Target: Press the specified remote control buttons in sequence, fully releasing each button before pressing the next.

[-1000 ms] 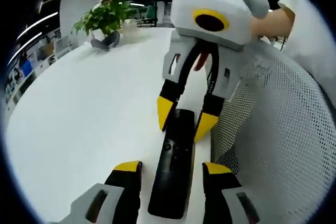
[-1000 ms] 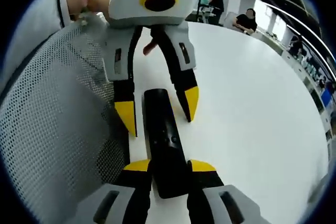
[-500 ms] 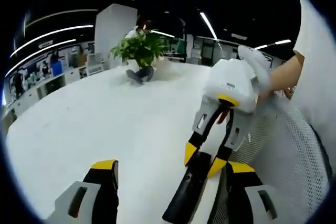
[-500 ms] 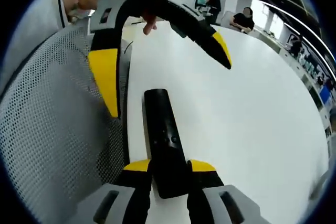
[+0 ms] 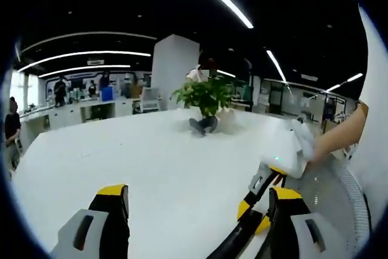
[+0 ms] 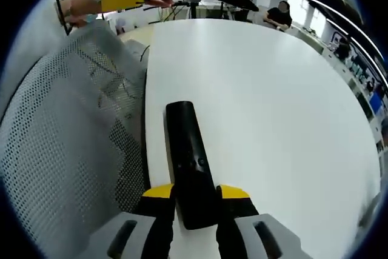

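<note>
1. Black and slim, the remote control (image 6: 189,168) lies lengthwise on the white desk (image 6: 285,119), close along the desk's edge, beside a grey mesh chair back (image 6: 66,150). Its small buttons sit about midway along its top face.
2. Its near end is pinched between the yellow-tipped jaws of the right gripper (image 6: 195,193), which pins it in place.
3. To press well, I judge the left gripper should come straight down with one fingertip on the target button alone, then lift fully clear before the next press. The right-hand grip should stay low and quiet so the remote does not pivot (a skewed remote would spoil the aim).
4. The left gripper (image 5: 200,201) stands with its jaws spread wide, pitched up towards the room and raised off the desk; one yellow tip shows at the top of the right gripper view.
5. In the left gripper view the remote crosses the lower right, near the right jaw, with the right gripper beyond it. A potted plant (image 5: 206,98) stands well apart on the far desk.
</note>
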Demonstrator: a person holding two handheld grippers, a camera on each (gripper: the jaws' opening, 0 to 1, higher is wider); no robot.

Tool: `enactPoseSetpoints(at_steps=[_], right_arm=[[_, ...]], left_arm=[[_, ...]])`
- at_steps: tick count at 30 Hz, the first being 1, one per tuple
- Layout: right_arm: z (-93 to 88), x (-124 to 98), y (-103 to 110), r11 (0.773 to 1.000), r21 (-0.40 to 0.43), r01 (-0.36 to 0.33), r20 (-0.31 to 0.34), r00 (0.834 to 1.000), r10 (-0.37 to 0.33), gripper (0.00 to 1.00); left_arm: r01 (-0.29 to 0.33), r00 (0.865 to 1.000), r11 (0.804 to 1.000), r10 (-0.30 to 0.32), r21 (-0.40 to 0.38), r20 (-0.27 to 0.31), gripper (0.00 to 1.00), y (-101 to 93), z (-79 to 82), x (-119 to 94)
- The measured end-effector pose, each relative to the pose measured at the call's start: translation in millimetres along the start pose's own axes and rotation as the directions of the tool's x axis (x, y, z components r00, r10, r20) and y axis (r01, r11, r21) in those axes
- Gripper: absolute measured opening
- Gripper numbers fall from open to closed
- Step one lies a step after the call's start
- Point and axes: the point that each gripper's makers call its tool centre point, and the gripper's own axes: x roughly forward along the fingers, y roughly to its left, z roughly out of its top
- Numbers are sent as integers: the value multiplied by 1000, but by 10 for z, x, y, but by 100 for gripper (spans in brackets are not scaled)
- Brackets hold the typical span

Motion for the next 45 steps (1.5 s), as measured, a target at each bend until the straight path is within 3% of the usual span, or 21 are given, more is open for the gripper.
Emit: enactPoseSetpoints(at_steps=[4, 10, 17, 29, 45], right_arm=[[41, 0, -18, 1000, -2, 9, 3, 1000, -9, 27], [-22, 82, 7, 996, -85, -9, -65, 998, 3, 23], [-9, 95, -80, 995, -97, -27, -80, 997, 19, 23], [3, 100, -464, 995, -99, -19, -101, 995, 9, 23], [64, 110, -875, 995, -104, -13, -118, 993, 1, 23]], left_arm=[[-25, 999, 999, 26, -31, 34, 100, 40, 68, -75], [-53, 998, 998, 54, -40, 35, 100, 102, 28, -144], [-76, 996, 995, 79, -69, 42, 100, 176, 24, -171], [-88, 995, 994, 90, -68, 33, 99, 285, 23, -205], [-75, 997, 993, 78, -89, 23, 99, 225, -35, -232]])
